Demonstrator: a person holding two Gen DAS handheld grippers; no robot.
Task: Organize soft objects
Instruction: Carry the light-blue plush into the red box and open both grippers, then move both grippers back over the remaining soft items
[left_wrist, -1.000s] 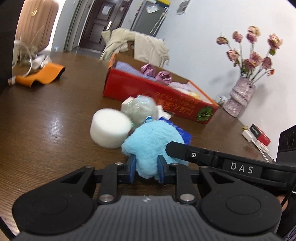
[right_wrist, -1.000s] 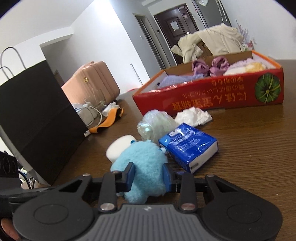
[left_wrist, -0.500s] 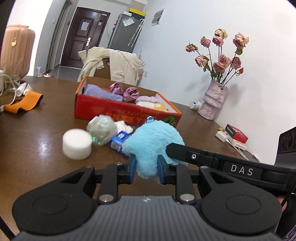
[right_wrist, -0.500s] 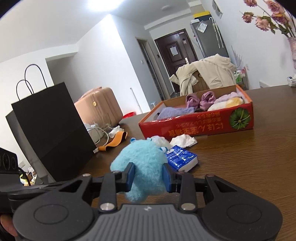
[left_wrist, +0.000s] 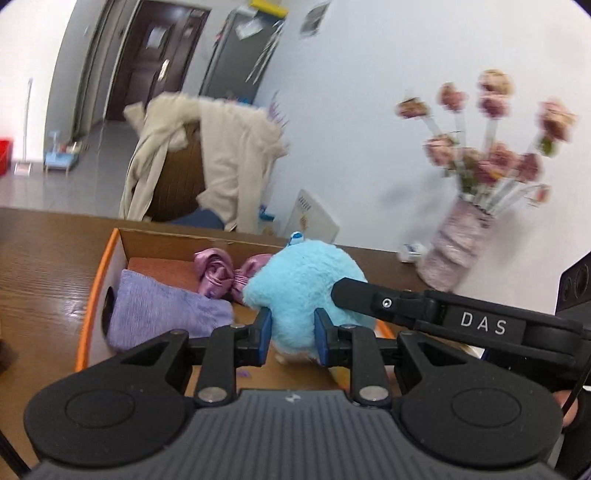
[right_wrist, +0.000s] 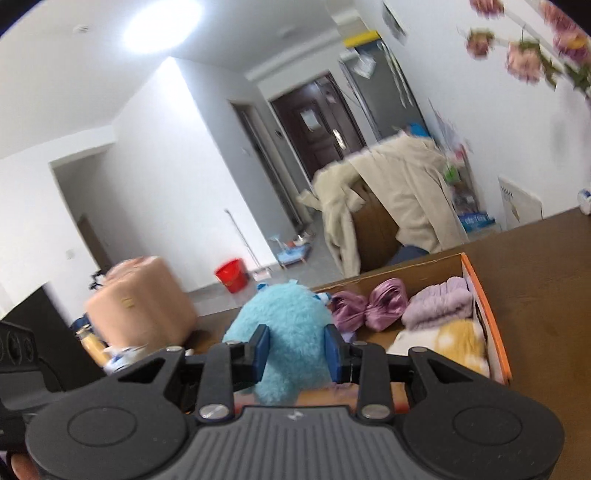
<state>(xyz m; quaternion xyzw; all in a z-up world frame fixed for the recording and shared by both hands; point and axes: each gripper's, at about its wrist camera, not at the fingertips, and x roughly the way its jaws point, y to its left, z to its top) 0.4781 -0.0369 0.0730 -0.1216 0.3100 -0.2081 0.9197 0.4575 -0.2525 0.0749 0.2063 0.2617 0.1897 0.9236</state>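
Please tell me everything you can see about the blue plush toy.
The blue plush toy is round, with long fluffy light-blue fur and a small blue-and-white tag on top. The left gripper and the right gripper both pinch it between blue-padded fingers. It hangs above the open orange box, in front of the purple bow.

claws: 2 | blue plush toy: 1 | box: 1 | purple cloth: 1 | satin bow: 1 | vase: 1
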